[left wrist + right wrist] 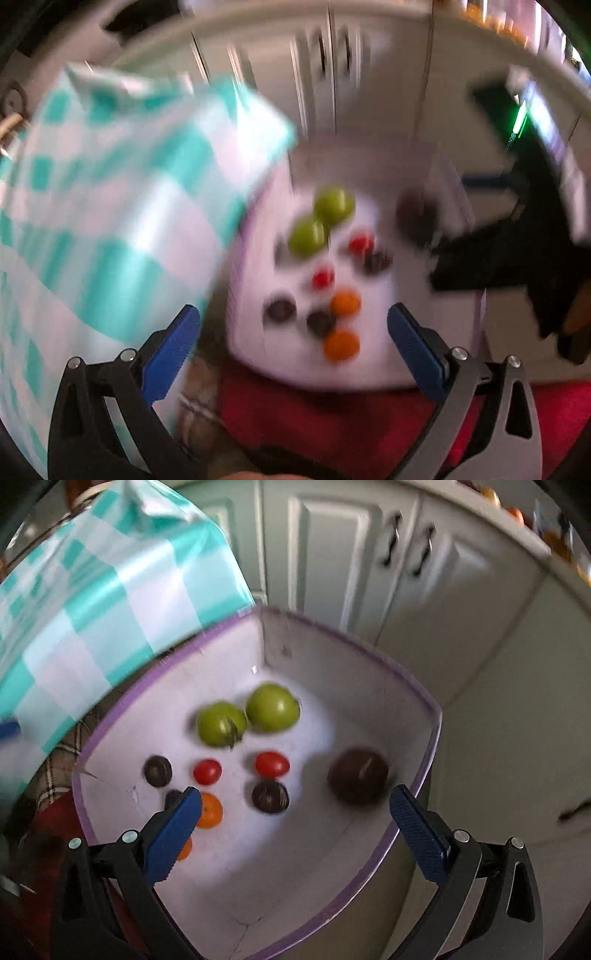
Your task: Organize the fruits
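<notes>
A white box with a purple rim (417, 701) holds several fruits: two green tomatoes (272, 708), two red cherry tomatoes (272, 764), small dark fruits (270, 796), orange ones (209, 810) and a large dark fruit (357, 775). My right gripper (295, 806) is open and empty, hovering over the box's near side. My left gripper (293, 325) is open and empty above the same box (258, 354); this view is blurred. The green tomatoes (334, 205) and orange fruits (341, 345) show there too.
A teal and white checked box (110, 602) stands to the left of the fruit box, also in the left wrist view (110, 206). White cabinet doors (369, 554) are behind. Red cloth (332, 417) lies under the box. The other gripper's dark body (524, 251) is at right.
</notes>
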The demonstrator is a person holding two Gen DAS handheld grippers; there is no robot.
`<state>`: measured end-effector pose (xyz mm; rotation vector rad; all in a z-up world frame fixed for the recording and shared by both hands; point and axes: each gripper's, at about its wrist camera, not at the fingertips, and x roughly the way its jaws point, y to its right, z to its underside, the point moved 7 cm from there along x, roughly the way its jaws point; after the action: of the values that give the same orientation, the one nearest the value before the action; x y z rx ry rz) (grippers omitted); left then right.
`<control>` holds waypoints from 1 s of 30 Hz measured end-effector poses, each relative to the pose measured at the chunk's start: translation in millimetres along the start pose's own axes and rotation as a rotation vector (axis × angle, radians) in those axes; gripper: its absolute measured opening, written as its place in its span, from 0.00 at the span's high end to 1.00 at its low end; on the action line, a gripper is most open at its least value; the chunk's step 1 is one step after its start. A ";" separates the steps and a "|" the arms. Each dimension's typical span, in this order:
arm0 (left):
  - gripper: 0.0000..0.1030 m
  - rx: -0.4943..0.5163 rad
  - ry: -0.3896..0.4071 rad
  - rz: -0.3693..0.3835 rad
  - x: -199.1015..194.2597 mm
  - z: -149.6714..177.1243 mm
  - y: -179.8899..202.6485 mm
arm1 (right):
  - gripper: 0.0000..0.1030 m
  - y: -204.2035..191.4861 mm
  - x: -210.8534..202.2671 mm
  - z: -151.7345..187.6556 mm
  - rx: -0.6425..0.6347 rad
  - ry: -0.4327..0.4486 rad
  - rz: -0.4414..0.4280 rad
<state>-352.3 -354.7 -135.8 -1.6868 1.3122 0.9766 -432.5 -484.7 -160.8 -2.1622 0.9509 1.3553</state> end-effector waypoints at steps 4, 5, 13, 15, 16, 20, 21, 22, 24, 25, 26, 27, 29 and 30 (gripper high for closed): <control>0.02 0.014 -0.090 0.034 20.8 15.5 3.9 | 0.05 -0.8 6.2 11.5 0.009 -0.029 0.005; 0.02 0.018 -0.091 0.035 20.7 17.6 2.7 | 0.05 -4.4 10.5 11.2 0.011 -0.033 -0.002; 0.02 0.012 -0.102 0.038 23.0 17.0 5.5 | 0.05 -13.3 21.8 10.8 0.014 -0.043 -0.031; 0.02 0.013 -0.103 0.038 22.9 15.8 6.2 | 0.05 -13.7 20.1 11.4 0.015 -0.045 -0.034; 0.02 0.014 -0.102 0.038 22.7 15.8 6.3 | 0.05 -14.3 20.7 11.9 0.015 -0.047 -0.035; 0.02 0.013 -0.103 0.037 23.6 15.7 7.0 | 0.05 -15.7 21.3 12.5 0.014 -0.052 -0.039; 0.02 0.014 -0.103 0.037 23.5 15.7 6.9 | 0.05 -16.0 21.6 12.5 0.014 -0.053 -0.039; 0.02 0.014 -0.103 0.038 23.4 15.8 7.0 | 0.05 -16.4 22.2 12.7 0.014 -0.054 -0.040; 0.02 0.014 -0.105 0.039 23.9 16.6 6.6 | 0.05 -17.5 23.6 13.3 0.013 -0.058 -0.042; 0.02 0.014 -0.105 0.040 24.9 17.1 6.8 | 0.05 -17.8 23.6 13.6 0.013 -0.059 -0.043; 0.02 0.015 -0.106 0.041 25.4 17.4 6.9 | 0.05 -18.4 24.1 13.8 0.013 -0.061 -0.045; 0.02 0.015 -0.107 0.042 25.2 17.9 6.7 | 0.05 -18.9 24.6 13.9 0.012 -0.063 -0.046; 0.02 0.014 -0.108 0.043 25.7 18.1 6.5 | 0.05 -20.2 25.3 14.8 0.011 -0.067 -0.047; 0.02 0.014 -0.109 0.043 26.1 18.1 6.5 | 0.05 -20.7 25.5 15.0 0.011 -0.068 -0.048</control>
<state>-356.1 -349.5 -167.6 -1.5781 1.2857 1.0670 -419.1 -469.1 -190.5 -2.1031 0.8730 1.3881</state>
